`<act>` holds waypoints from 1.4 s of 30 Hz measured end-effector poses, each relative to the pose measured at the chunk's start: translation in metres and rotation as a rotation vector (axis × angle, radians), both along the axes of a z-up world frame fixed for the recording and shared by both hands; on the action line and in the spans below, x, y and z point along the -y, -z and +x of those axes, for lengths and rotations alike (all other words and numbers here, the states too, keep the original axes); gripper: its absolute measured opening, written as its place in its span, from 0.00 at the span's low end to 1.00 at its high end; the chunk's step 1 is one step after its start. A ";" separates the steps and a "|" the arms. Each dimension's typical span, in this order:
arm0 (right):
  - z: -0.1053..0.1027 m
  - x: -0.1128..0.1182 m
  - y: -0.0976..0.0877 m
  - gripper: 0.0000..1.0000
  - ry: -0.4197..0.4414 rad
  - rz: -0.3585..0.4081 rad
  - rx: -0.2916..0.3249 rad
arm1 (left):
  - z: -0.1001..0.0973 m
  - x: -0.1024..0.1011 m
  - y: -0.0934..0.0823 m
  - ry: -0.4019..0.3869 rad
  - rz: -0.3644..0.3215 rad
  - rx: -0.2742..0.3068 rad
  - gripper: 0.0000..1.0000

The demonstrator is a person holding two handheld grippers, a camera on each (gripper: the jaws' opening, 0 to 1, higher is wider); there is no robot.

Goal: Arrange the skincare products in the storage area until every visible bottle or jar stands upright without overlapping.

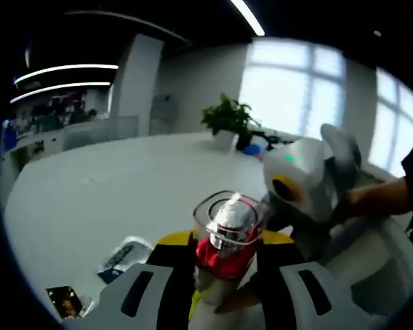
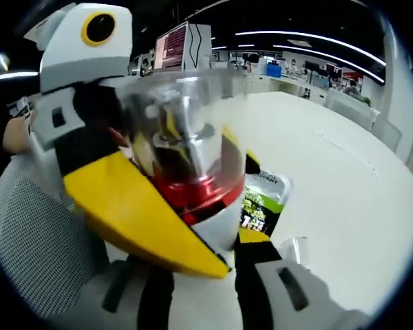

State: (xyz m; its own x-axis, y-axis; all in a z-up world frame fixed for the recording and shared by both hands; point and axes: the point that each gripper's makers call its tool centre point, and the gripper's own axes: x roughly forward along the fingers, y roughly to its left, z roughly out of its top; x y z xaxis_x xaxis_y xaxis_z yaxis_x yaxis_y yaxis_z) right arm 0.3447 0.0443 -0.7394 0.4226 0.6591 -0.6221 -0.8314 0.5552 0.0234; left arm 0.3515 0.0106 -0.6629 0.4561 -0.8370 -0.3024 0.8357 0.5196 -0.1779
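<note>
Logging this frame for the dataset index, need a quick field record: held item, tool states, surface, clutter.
held item: bottle with clear cap and red band, upright
left tool: shut on bottle
right tool: close beside the bottle; grip cannot be told
surface: white table
clutter: sachets on the table, green pouch behind the bottle
background: potted plant, windows

Bottle (image 2: 186, 172) lower body hidden behind left gripper (image 2: 151, 227); sachet (image 2: 261, 203) print unreadable
</note>
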 end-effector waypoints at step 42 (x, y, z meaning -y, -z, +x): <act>-0.015 0.048 -0.117 0.42 0.314 0.390 0.057 | -0.002 0.020 0.000 0.009 -0.013 0.039 0.31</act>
